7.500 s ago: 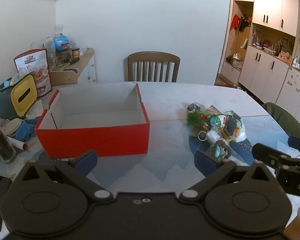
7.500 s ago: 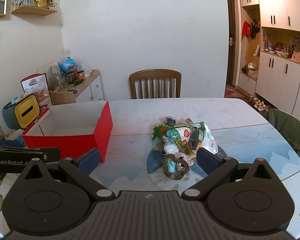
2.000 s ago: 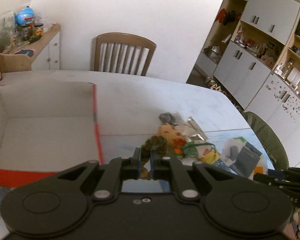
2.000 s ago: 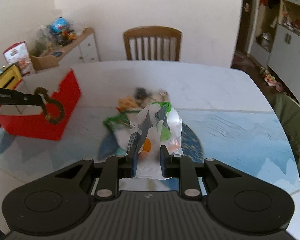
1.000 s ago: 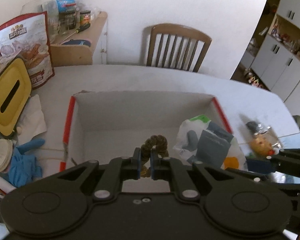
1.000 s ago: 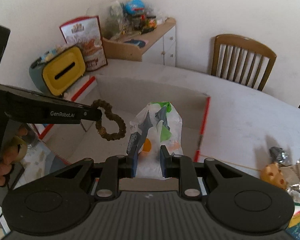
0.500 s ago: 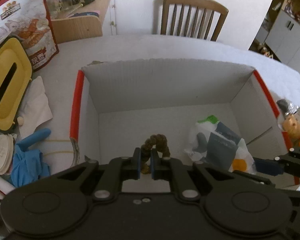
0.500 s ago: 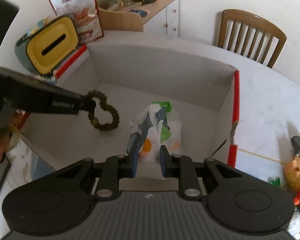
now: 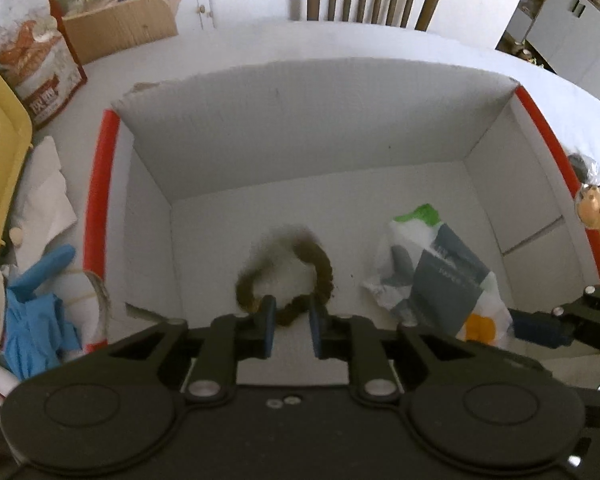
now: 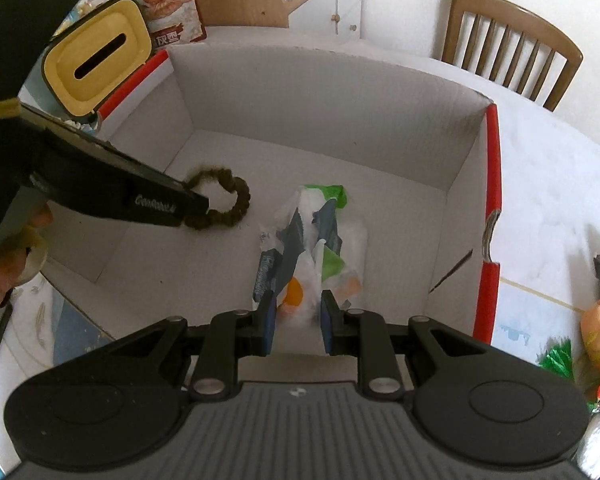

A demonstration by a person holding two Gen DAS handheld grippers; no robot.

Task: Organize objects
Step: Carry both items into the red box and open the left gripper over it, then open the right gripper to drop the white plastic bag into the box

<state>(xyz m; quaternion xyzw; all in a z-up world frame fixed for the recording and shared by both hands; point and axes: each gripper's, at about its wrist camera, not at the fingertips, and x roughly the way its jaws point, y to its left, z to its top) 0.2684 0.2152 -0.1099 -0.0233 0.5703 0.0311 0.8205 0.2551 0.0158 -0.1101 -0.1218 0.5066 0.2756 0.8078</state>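
The red cardboard box (image 9: 100, 184) (image 10: 492, 184) with a white inside lies under both grippers. My left gripper (image 9: 291, 322) (image 10: 196, 208) hangs low inside it, jaws opening. The brown woven ring (image 9: 324, 268) (image 10: 236, 196) sits blurred between the blue pads, and a gap shows on each side of it. My right gripper (image 10: 298, 320) (image 9: 536, 328) is shut on a white plastic bag (image 10: 312, 240) (image 9: 440, 272) with grey, green and orange print. The bag's far end rests on the box floor to the right of the ring.
A yellow-lidded tissue box (image 10: 96, 60), a snack bag (image 9: 32, 52) and blue gloves (image 9: 36, 320) lie left of the box. A wooden chair (image 10: 512, 48) stands behind the table. Small toys (image 10: 596, 328) are piled right of the box. A hand (image 10: 4, 276) holds the left gripper.
Both grippers have sunk deeper into the box. The left jaws have parted and the ring has gone slack and blurred. The bag stays pinched in the right gripper.
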